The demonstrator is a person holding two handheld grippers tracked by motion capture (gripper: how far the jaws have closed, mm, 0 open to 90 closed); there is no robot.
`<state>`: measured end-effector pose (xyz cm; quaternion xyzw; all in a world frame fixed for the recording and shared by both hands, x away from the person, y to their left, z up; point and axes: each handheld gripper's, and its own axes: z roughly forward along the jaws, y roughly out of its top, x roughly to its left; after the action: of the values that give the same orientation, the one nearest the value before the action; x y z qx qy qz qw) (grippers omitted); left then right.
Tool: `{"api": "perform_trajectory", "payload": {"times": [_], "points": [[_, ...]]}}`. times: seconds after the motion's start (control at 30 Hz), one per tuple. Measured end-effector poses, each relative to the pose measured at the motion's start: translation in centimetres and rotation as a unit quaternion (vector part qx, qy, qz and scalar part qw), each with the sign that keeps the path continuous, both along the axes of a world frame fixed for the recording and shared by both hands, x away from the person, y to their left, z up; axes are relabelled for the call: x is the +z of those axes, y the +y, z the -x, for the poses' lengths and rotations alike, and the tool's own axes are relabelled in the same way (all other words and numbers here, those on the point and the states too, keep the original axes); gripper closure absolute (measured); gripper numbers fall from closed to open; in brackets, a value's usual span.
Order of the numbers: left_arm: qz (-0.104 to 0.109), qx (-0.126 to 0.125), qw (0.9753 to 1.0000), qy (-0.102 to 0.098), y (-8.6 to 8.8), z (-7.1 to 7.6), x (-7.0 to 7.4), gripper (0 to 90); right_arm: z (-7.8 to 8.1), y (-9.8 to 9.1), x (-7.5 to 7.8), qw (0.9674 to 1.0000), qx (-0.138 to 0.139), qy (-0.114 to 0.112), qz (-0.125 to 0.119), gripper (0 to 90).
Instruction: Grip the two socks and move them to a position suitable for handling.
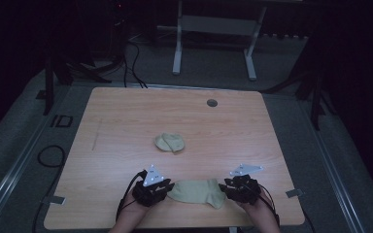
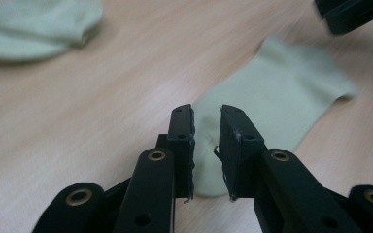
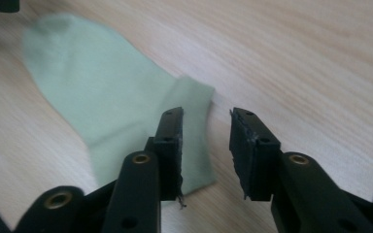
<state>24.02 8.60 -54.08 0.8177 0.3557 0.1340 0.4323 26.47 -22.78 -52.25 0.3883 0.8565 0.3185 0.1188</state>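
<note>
flat soft knit sock [image 1: 196,192] on smooth woodgrain table [image 1: 126,116].

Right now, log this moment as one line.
left gripper: open at sock toe | right gripper: open at cuff | second sock: bunched mid-table

Two socks lie on the one desk [image 1: 126,111], both pale green: a flat sock [image 1: 196,192] near the front edge and a bunched sock [image 1: 170,142] around the middle of the top. There are two tools, one in each of the person's two hands: the left tool [image 1: 167,186] at one end of the flat sock and the right tool [image 1: 226,187] at the other. Each tool carries one grey three-cornered plate, so two plates in all, and each has two black jaws, four jaws together. One small round grey disc [image 1: 211,102] sits in the desk's far part.
</note>
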Motion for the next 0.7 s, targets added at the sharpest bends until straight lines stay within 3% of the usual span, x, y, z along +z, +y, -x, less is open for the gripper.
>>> {"api": "perform_trajectory", "payload": {"times": [0.1, 0.17, 0.27, 0.4, 0.43, 0.47, 0.6, 0.7], "points": [[-0.007, -0.019, 0.9998, -0.005, -0.8, 0.4, 0.4, 82.3, 0.7, 0.7, 0.2, 0.9998, 0.014, 0.003, -0.013, 71.7], [-0.019, -0.031, 0.9993, 0.007, -1.4, 0.4, -0.1, 85.3, 1.0, 1.2, -0.3, 0.9997, 0.02, 0.005, -0.011, 72.7], [-0.04, -0.034, 0.9982, 0.028, -2.2, 0.2, -1.3, 87.7, 1.1, 1.5, -1.5, 0.9997, 0.016, 0.015, -0.011, 72.7], [-0.063, -0.029, 0.9967, 0.043, -2.6, -0.3, -2.6, 87.8, 1.1, 1.9, -2.3, 0.9992, 0.029, 0.025, 0.008, 72.7], [-0.054, -0.027, 0.9972, 0.045, -2.5, -0.4, -2.7, 88.8, 1.0, 2.0, -2.6, 0.9991, 0.026, 0.028, 0.02, 73.1], [-0.049, -0.026, 0.9972, 0.051, -2.4, -0.5, -2.7, 88.9, 0.9, 1.9, -2.7, 0.9992, 0.023, 0.027, 0.017, 73.2], [-0.057, -0.025, 0.9969, 0.049, -2.3, -0.3, -2.6, 89.0, 0.3, 1.5, -2.7, 0.999, 0.031, 0.025, 0.018, 73.8], [-0.057, -0.026, 0.9969, 0.048, -2.4, -0.1, -2.6, 89.0, -0.5, 1.1, -2.7, 0.9989, 0.03, 0.015, 0.033, 74.7]]}}
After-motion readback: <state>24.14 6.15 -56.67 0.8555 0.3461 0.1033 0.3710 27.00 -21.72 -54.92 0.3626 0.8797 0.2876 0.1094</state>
